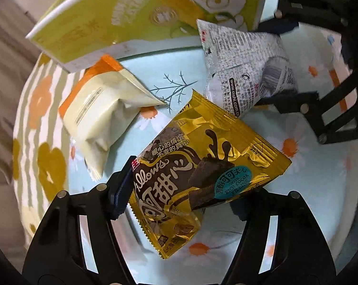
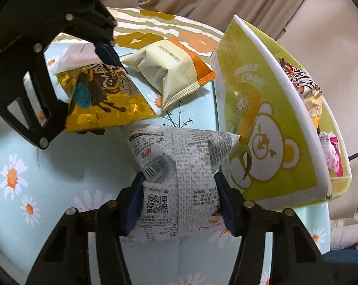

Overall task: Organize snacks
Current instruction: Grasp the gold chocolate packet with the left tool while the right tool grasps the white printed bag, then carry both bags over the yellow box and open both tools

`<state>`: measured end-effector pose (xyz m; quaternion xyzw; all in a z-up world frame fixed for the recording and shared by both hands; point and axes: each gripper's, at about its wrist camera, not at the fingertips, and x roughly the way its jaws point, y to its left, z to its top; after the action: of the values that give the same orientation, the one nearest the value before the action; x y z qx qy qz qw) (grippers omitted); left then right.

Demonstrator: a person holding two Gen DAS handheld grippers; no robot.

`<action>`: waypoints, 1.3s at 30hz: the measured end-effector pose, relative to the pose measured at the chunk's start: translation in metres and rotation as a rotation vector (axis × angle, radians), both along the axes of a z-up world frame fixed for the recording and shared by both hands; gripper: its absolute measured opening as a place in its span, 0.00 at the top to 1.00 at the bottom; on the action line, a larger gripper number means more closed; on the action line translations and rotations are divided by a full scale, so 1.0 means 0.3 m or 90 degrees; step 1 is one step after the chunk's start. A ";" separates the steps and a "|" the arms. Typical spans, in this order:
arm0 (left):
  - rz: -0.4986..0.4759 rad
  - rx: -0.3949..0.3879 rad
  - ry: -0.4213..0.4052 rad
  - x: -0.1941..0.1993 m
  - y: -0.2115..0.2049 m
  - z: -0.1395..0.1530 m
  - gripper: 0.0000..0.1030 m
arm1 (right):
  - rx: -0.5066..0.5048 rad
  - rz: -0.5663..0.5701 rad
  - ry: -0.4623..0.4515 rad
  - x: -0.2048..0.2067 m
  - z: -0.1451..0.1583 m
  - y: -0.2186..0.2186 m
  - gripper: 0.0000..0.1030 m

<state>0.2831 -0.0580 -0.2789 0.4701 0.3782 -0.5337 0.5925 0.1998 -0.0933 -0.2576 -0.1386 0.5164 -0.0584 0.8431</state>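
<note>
Pale blue cloth printed with daisies [image 2: 17, 156] covered the table, and on it stood the largest thing, a lime-green cardboard box with a white bear on its side [image 2: 269, 142], open at the top with a few wrappers already inside. Next in size came the two held packets. The left gripper [image 1: 186, 204] was clenched on a gold foil snack packet with dark chocolate artwork [image 1: 202, 163], lifted off the cloth; the right gripper [image 2: 179, 201] was clamped on a white foil pouch covered in fine grey print [image 2: 179, 166], just beside the box wall. A cream packet with an orange end [image 2: 169, 71] lay loose on the cloth, held by neither tool. By my reading, the step in hand was the carry — both packets picked up and due for the box. The next move would call for raising each one over the white rim and releasing it inside, the right pouch being nearer. Legible writing was scarce: "Pillows", partly cut off, and "WITH RICH COCOA FILLING" on the gold packet, "www.oishi.com" on the white pouch — plus Chinese characters, a barcode and a QR code.
</note>
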 end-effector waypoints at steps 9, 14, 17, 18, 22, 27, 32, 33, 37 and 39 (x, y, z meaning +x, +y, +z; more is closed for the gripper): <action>0.111 -0.059 -0.010 -0.008 0.126 0.203 0.37 | 0.007 0.032 -0.049 -0.038 0.170 0.019 0.50; 0.182 -0.117 -0.029 0.012 0.189 0.384 0.37 | 0.031 0.047 -0.099 -0.047 0.328 0.017 0.51; 0.221 -0.146 -0.047 0.039 0.202 0.477 0.37 | 0.060 0.054 -0.128 -0.038 0.417 -0.007 0.51; 0.236 -0.155 -0.047 0.051 0.203 0.510 0.37 | 0.078 0.051 -0.134 -0.027 0.444 -0.030 0.51; 0.273 -0.182 -0.065 0.082 0.164 0.610 0.37 | 0.105 0.046 -0.167 -0.021 0.553 -0.126 0.51; 0.325 -0.201 -0.068 0.110 0.046 0.660 0.37 | 0.118 0.054 -0.195 -0.004 0.642 -0.290 0.51; 0.371 -0.232 -0.068 0.117 -0.141 0.685 0.37 | 0.117 0.072 -0.210 0.046 0.690 -0.491 0.51; 0.380 -0.236 -0.070 0.120 -0.178 0.687 0.37 | 0.117 0.075 -0.209 0.059 0.695 -0.530 0.50; 0.423 -0.248 -0.062 0.155 -0.354 0.684 0.37 | 0.136 0.077 -0.206 0.112 0.700 -0.705 0.50; 0.442 -0.248 -0.059 0.179 -0.422 0.677 0.37 | 0.148 0.077 -0.201 0.145 0.692 -0.772 0.50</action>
<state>0.3368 -0.1846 -0.0757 0.2164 0.3792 -0.3419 0.8322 0.2433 -0.3249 -0.0501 -0.0598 0.3721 0.0313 0.9257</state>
